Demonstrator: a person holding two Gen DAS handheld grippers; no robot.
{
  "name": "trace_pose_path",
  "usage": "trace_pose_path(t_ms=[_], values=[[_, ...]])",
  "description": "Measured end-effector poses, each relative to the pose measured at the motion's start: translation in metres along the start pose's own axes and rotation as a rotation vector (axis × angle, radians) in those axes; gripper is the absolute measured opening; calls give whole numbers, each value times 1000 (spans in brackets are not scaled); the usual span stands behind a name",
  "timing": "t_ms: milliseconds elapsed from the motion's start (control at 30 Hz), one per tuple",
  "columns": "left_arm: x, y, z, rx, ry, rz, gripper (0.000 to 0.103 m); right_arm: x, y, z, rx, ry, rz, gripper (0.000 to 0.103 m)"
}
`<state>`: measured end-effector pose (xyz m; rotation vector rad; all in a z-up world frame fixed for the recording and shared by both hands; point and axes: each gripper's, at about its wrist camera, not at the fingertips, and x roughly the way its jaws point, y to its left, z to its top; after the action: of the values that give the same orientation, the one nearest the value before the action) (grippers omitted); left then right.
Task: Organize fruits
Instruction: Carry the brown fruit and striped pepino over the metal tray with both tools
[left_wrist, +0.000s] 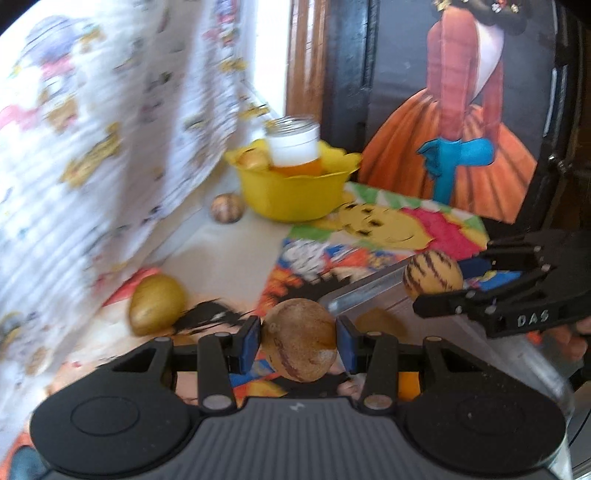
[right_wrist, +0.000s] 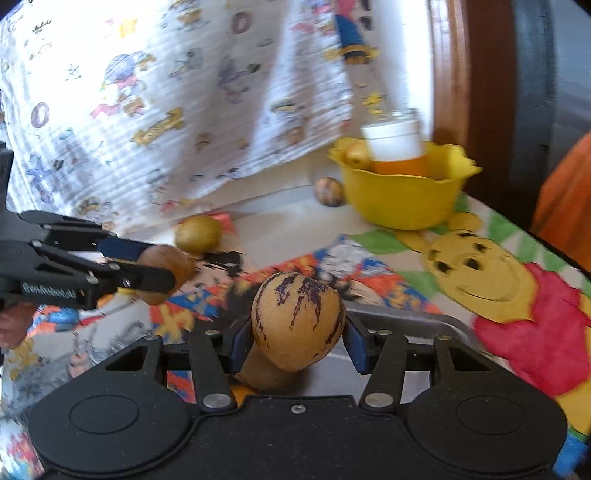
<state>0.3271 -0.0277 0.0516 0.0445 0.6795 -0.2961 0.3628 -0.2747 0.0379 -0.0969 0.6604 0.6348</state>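
Each tool was clamped partway shut on a fruit: the left tool (left_wrist: 300, 345) gripped a brown mottled fruit (left_wrist: 300, 339), the right tool (right_wrist: 297, 341) a purple-streaked fruit (right_wrist: 297, 321), both lifted clear of the worktop (right_wrist: 266, 232). Ahead stood the yellow bowl (right_wrist: 402, 199), likely their destination; two loose fruits (right_wrist: 198, 233) lay between.
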Motion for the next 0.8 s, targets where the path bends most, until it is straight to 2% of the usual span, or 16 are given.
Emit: trace_pose_path(t_ms=[200, 400, 633, 800], values=[[9, -35, 4, -2, -15, -62, 47, -28, -27, -30, 23, -6, -55, 55], [2, -58, -13, 14, 6, -107, 47, -48, -37, -57, 21, -7, -71, 55], [-16, -75, -37, 10, 18, -119, 47, -56, -32, -77, 33, -11, -47, 55], [-23, -85, -55, 8, 31, -92, 47, -57, -21, -88, 13, -14, -55, 55]])
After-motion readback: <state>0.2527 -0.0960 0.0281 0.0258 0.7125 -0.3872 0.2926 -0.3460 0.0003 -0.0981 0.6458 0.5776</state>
